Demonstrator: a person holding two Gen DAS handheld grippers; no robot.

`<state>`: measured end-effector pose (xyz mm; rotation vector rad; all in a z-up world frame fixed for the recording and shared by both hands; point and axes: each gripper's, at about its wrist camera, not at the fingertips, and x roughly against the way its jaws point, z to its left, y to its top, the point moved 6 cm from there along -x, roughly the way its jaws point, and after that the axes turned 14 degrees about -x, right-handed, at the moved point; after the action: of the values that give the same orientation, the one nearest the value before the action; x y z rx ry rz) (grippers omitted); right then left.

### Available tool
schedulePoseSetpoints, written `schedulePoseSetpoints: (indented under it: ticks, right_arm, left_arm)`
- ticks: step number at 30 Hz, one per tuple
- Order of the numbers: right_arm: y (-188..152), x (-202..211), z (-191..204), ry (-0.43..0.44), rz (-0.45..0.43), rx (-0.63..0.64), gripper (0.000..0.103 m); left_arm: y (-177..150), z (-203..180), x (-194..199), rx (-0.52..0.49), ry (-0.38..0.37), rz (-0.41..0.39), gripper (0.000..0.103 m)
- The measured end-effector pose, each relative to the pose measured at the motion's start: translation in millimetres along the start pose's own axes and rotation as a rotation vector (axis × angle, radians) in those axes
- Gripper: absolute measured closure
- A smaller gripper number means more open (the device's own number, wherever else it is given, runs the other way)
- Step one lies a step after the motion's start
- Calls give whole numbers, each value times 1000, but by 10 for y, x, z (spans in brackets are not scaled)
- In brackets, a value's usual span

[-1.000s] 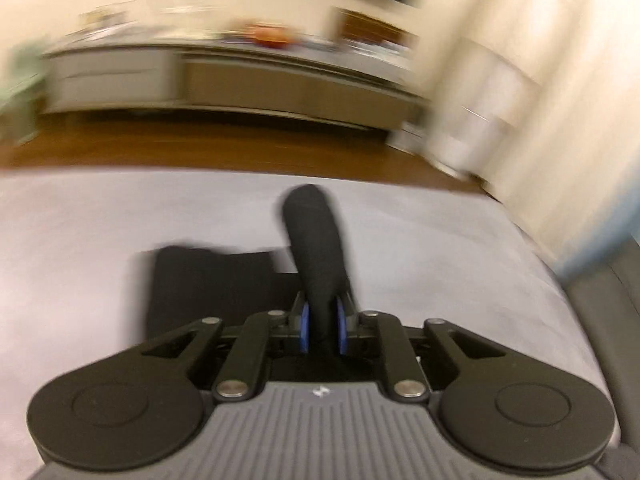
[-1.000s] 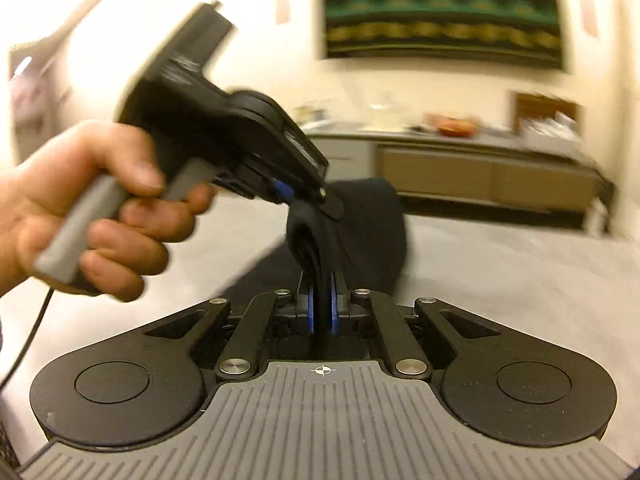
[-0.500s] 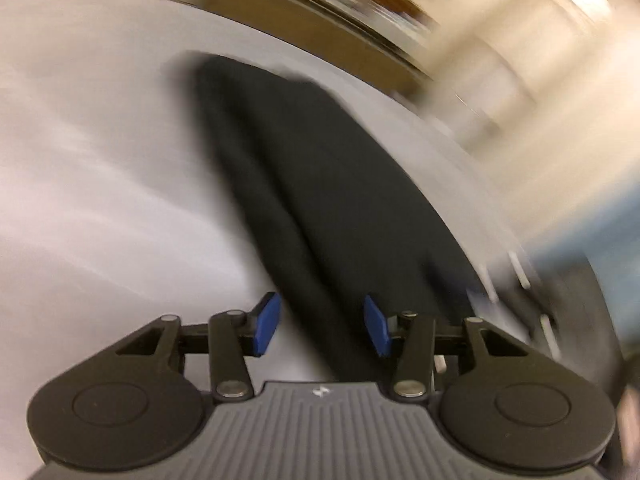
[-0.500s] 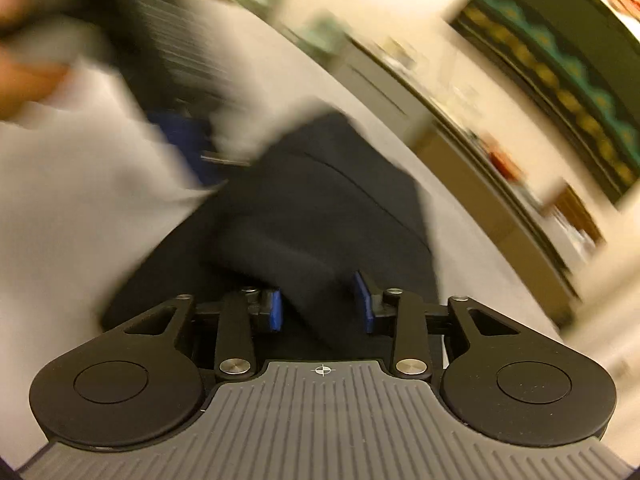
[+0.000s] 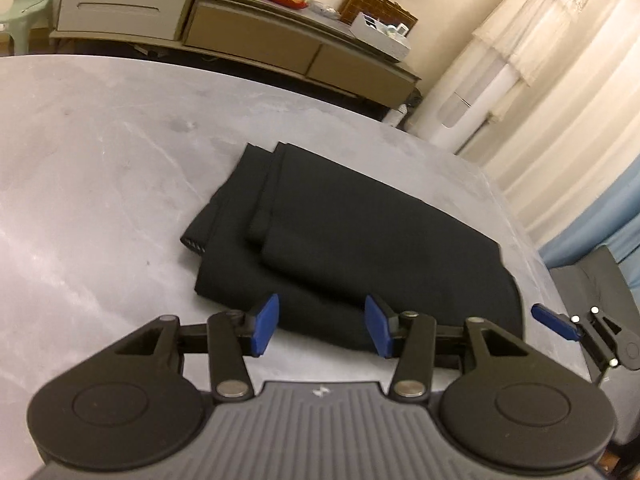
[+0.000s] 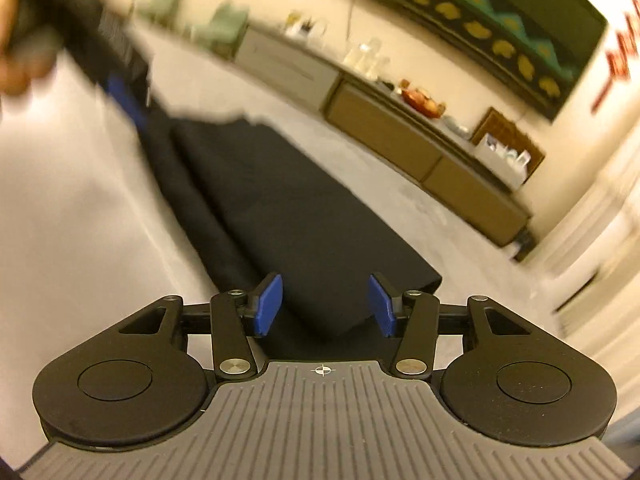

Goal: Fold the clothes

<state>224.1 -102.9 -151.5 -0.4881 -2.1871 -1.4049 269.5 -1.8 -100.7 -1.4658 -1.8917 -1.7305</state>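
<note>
In the right wrist view, motion blur smeared the left gripper [image 6: 124, 96] and the holding hand [image 6: 16, 68] beyond the black garment's [image 6: 288, 216] far end; the frame edge cropped both.

Warm, dim indoor light filled both views. The left wrist picture was sharp, with fisheye bending at its edges. The right wrist picture was smeared by motion blur, worst up-left of the right gripper [image 6: 323, 306].

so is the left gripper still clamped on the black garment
No, the left gripper has its blue pads spread wide with nothing between them, and the folded black garment lies flat on the grey table.
</note>
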Motion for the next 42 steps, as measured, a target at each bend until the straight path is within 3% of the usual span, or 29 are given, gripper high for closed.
schedulePoseSetpoints:
  ticks: [2,6,8,10,13,21,23,24,25,26,30,33,34,35,37,42]
  right_arm:
    - [-17,-150,58,-22,29,55,54]
    - [-56,-307,-72,-33,7,113,56]
    - [-99,-230,-47,-41,27,116,82]
    - [-109,-92,-59,-66,22,125,96]
    - [-87,170,-79,-87,-17,120,100]
    - [-198,449,-22,-84,-3,150,101]
    - [-169,450,17,-100,-25,168,94]
    - [-151,443,54,-120,-55,197,80]
    - [-134,425,101,-136,-81,239,49]
    - [-120,396,150,-139,-94,282,40]
    - [-64,217,239,-142,-89,373,43]
    - [-22,56,241,-131,-51,389,57]
    - [-6,14,225,-113,-24,370,72]
    - [5,-8,204,-100,-4,348,93]
    - [10,41,138,-91,9,299,100]
    - [-134,514,64,-76,-3,228,101]
  left_arm:
    - [-55,101,-108,41,-1,15,55]
    - [-67,269,-268,93,-16,15,56]
    - [-61,301,-268,110,-14,13,58]
    - [-65,334,-255,122,-9,10,65]
    - [-78,375,-198,132,31,7,66]
    - [-290,-719,-66,-432,38,-16,63]
    - [-323,-875,-188,-506,78,-13,63]
    - [-331,-908,-238,-524,92,-11,63]
    - [-337,-920,-288,-534,100,-7,63]
    - [-343,-924,-337,-542,107,-1,63]
    - [-374,-859,-408,-531,111,16,63]
    - [-352,-824,-430,-513,103,9,63]
    - [-341,-818,-452,-513,103,8,63]
    - [-339,-815,-457,-512,105,9,63]
    - [-346,-812,-446,-509,113,11,63]
    - [-365,-804,-418,-499,132,16,63]
